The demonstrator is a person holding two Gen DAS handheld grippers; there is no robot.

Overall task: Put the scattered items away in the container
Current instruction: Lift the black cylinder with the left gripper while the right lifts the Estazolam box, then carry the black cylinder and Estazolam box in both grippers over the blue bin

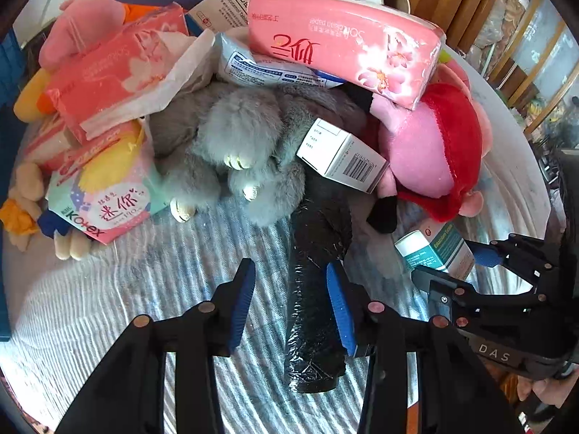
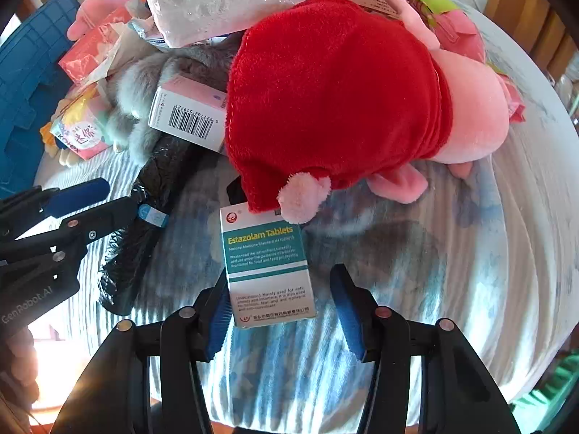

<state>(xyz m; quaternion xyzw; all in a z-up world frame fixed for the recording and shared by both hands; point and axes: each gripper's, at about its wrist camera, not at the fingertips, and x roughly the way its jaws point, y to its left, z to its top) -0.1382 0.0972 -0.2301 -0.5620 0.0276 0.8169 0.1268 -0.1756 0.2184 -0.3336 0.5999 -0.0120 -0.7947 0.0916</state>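
Observation:
A white round tub (image 1: 510, 166) lined with striped cloth (image 1: 173, 282) holds a heap of items. A black plastic-wrapped roll (image 1: 318, 253) lies on the cloth between the fingers of my left gripper (image 1: 289, 271). The right pad is at the roll's side and the left pad stands clear of it, so the gripper is open. A green-and-white Estazolam tablet box (image 2: 266, 264) lies flat between the fingers of my right gripper (image 2: 280, 278). A gap shows on the box's right side, so this gripper is open too. The box's top edge is tucked under the red-and-pink plush toy (image 2: 336, 90).
Piled at the back are a grey plush (image 1: 239, 137), a barcoded white box (image 1: 343, 159), pink tissue packs (image 1: 343, 43), a Kotex pack (image 1: 108, 199) and other soft toys. A blue crate (image 2: 29, 90) stands left of the tub. Wooden furniture (image 1: 456, 0) stands behind.

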